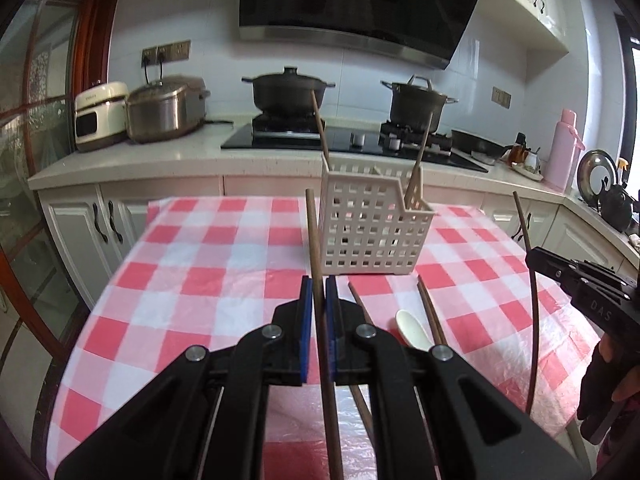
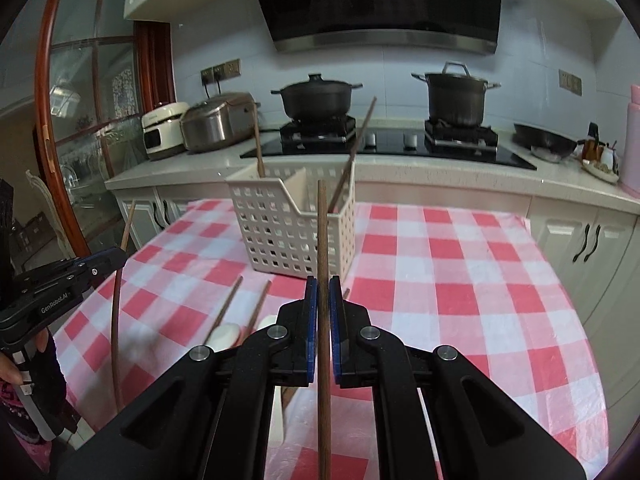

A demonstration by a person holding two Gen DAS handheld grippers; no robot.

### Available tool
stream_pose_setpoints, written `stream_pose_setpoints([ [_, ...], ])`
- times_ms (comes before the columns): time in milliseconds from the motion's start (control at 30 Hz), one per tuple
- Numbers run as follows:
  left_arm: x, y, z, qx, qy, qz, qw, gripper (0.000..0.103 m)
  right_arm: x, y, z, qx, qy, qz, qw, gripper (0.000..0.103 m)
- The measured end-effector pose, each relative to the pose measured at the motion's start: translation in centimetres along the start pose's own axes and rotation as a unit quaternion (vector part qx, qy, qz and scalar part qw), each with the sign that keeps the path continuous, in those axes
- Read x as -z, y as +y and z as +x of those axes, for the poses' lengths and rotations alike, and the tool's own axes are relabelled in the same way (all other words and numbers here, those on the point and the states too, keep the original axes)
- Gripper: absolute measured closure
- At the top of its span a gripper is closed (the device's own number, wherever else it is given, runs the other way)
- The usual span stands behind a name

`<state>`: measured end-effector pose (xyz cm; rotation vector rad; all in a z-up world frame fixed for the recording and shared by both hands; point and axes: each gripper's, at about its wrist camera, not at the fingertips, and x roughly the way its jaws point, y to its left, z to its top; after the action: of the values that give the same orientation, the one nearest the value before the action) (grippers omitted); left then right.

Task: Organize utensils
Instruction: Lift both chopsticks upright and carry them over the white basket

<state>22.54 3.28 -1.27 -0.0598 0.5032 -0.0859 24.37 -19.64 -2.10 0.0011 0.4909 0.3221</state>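
The left gripper (image 1: 320, 292) is clamped on a long, slim brown wooden chopstick (image 1: 314, 240), its blue pads pressed to either side of the stick, which rises nearly upright above the fingers and runs back down between the black arms. The right gripper (image 2: 323, 292) pinches a second dark chopstick (image 2: 321, 232) the same way, held upright just in front of the basket. Past both grippers, toward the far side of the table, stands the white plastic basket (image 1: 372, 232), a squarish caddy with grid-perforated walls and a divider splitting it into compartments. One wooden stick (image 1: 320, 128) leans out of its left part and another (image 1: 423, 148) out of the right. On the glossy red-and-white checked tablecloth (image 1: 192, 264), near the basket's front, lie two more loose chopsticks (image 1: 430, 308) and a smooth white ceramic spoon (image 1: 412, 330) with a rounded bowl. Behind the table, the kitchen counter carries a black pot (image 1: 288, 92) and a steel stockpot (image 1: 418, 104) on the hob.
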Motion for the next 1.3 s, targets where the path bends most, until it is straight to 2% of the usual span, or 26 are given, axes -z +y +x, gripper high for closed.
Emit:
stream_pose_setpoints([
  [400, 0.2, -1.2, -4.6, -0.007, -0.075, 0.015, 0.997, 0.097, -0.2, 1.7, -4.1, 0.007, -0.057, -0.018, 0.998, 0.096],
  [800, -0.2, -1.7, -6.2, -0.012, -0.104, 0.018, 0.9944, 0.097, -0.6, 1.9, -5.9, 0.009, -0.076, -0.017, 0.997, 0.096],
  [1300, -1.8, -2.3, -4.9, -0.015, -0.106, 0.033, 0.9937, 0.097, -1.9, 2.2, -5.4, 0.016, -0.072, -0.027, 0.997, 0.096],
])
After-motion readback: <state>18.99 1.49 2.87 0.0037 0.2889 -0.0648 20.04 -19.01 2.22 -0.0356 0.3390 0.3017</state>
